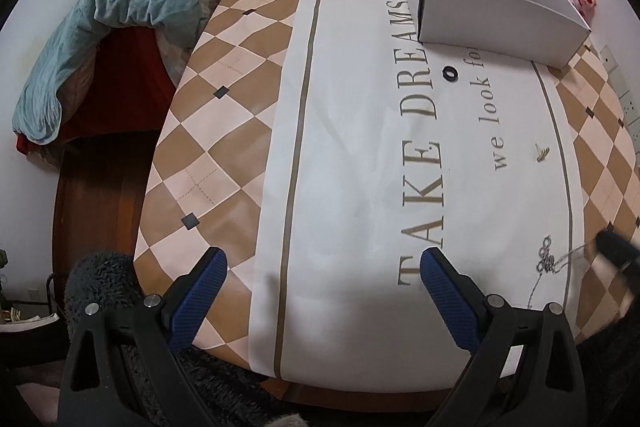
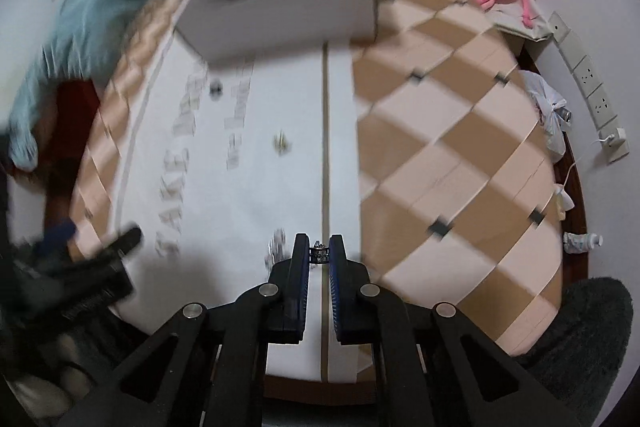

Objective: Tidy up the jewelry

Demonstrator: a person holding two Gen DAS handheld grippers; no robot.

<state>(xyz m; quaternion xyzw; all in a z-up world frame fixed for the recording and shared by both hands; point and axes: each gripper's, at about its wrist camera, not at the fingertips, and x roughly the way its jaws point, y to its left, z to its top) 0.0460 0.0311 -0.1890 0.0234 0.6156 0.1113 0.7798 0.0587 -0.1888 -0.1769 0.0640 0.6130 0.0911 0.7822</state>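
A silver necklace at the near edge of the table is pinched between the right gripper fingertips; the left gripper is held spread and empty. With so little chain caught, slippage during lifting may be expected.

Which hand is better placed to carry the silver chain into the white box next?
Right. The right claw is already shut on the silver chain at the table's near edge. The left claw stands open and empty over bare cloth, away from the chain. The white box sits open at the far end.
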